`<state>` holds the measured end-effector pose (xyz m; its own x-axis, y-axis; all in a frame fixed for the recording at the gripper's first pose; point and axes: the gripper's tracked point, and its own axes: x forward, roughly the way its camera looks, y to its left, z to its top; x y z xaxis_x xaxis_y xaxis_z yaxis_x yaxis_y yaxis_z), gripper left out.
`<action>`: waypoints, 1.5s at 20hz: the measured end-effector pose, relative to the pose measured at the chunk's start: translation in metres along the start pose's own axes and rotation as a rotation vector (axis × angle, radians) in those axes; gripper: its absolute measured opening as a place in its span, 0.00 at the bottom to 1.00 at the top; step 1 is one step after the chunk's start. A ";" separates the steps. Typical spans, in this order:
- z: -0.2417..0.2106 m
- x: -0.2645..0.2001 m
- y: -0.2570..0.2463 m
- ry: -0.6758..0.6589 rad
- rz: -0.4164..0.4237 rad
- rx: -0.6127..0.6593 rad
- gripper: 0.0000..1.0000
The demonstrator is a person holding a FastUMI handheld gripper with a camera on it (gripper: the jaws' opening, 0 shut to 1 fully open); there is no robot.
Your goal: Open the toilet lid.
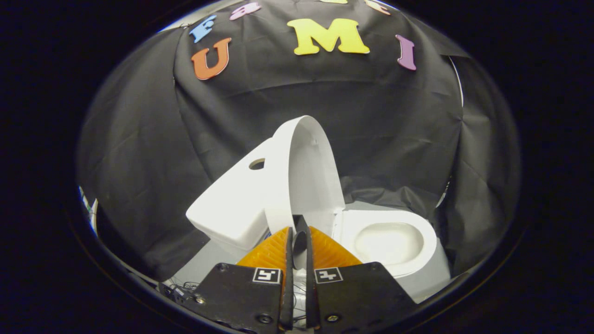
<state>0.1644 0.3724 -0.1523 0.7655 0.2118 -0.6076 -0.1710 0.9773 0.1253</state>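
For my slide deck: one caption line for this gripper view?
Gripper, fingers nearly closed, just before the raised white toilet lid, which stands upright against the tank, seat and bowl exposed.

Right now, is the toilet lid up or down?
Up. The toilet lid stands raised against the tank, leaving the bowl uncovered. The gripper is nearly closed just before the lid.

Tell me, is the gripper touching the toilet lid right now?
Cannot tell. In the gripper view the gripper has its fingers nearly together right at the raised toilet lid's lower edge, but whether they press on it or sit just in front isn't plain.
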 end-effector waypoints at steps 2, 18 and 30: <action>-0.001 0.001 0.002 0.004 -0.003 -0.002 0.13; -0.005 -0.008 0.003 0.031 0.074 -0.022 0.37; 0.017 -0.099 -0.069 -0.165 0.063 -0.018 0.82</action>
<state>0.1111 0.2837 -0.0870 0.8441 0.2722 -0.4619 -0.2313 0.9621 0.1444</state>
